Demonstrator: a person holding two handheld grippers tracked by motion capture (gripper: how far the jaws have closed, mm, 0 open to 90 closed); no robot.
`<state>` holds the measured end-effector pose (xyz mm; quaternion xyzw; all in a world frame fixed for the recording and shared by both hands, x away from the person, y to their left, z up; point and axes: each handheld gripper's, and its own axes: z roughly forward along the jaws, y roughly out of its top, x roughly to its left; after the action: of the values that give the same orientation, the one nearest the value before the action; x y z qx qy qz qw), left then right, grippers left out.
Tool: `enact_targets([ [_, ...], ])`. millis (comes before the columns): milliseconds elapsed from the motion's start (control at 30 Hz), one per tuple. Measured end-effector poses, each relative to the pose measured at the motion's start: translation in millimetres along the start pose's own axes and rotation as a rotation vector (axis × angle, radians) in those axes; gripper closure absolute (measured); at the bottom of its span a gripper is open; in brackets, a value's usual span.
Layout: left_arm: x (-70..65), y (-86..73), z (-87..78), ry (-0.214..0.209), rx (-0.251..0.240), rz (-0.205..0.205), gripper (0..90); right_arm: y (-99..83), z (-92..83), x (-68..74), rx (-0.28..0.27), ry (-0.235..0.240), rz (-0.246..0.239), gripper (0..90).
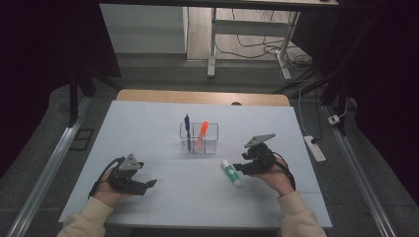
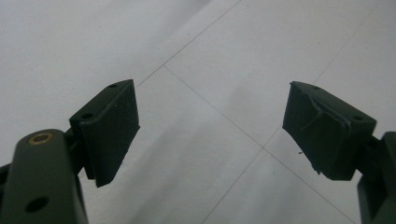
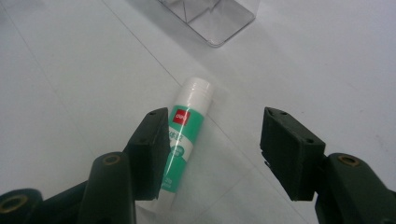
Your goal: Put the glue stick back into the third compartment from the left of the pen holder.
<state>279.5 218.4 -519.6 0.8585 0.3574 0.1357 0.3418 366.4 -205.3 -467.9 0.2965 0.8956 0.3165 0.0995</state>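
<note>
My right tongs (image 3: 212,154) gape beside the glue stick (image 3: 184,140) lying near the counter's right edge, ready to straddle it; left tongs (image 2: 210,135) idle apart.

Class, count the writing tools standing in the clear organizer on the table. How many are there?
2. A dark blue pen stands in the organizer's left side, an orange marker leans beside it to the right. Nothing else seems hidden inside.

Plenty of open table (image 1: 163,173) between my grippers; just the clear organizer (image 1: 199,139) with pens sits behind the glue stick (image 1: 231,173).
</note>
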Motion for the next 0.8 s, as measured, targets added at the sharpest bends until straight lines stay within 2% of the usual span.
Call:
enact_targets([
  [467, 0.3, 0.1, 0.0, -0.001, 0.003, 0.002, 18.2, 0.9, 6.3, 2.5, 0.039, 0.016, -0.011, 42.0],
  [800, 0.4, 0.0, 0.2, -0.001, 0.004, 0.004, 18.2, 7.1, 17.4, 11.0, 0.085, 0.014, -0.02, 41.0],
])
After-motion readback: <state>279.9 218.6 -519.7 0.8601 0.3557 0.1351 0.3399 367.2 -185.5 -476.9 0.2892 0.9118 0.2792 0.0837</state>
